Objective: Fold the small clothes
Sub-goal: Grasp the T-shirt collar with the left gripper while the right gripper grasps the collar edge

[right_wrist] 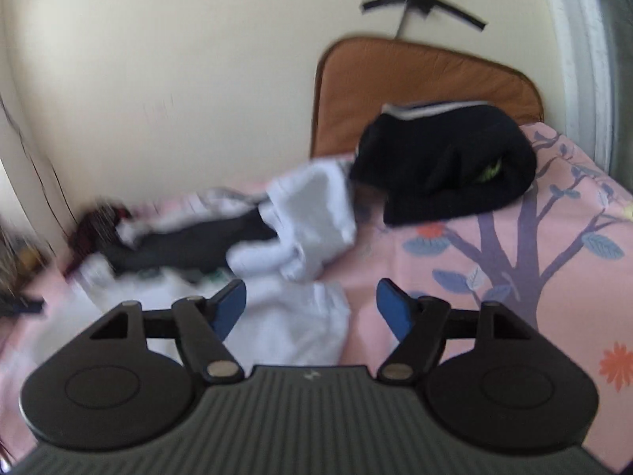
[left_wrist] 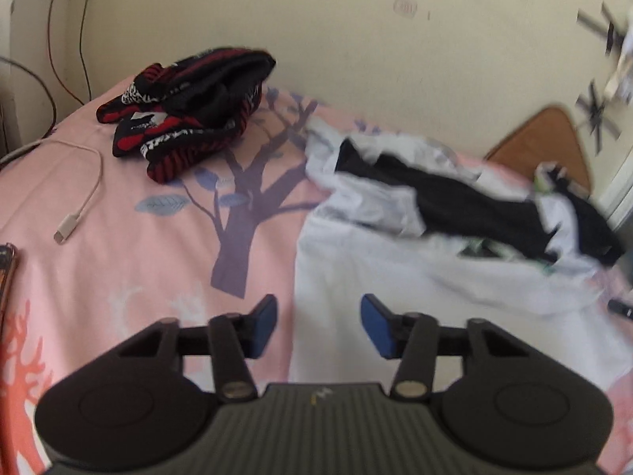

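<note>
The right gripper (right_wrist: 310,308) is seen with its blue pads apart and nothing held between them, poised above a white garment (right_wrist: 292,332) spread on the pink tree-print sheet (right_wrist: 514,277). Beyond it, a blurred heap of white and black clothes (right_wrist: 245,233) is observed. A folded black garment (right_wrist: 447,166) is noted farther back, before a brown cushion (right_wrist: 415,75) leaning against the wall.

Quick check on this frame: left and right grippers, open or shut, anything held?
Left gripper: open, nothing between the pads, over the white garment.
Right gripper: open, holding nothing.
</note>
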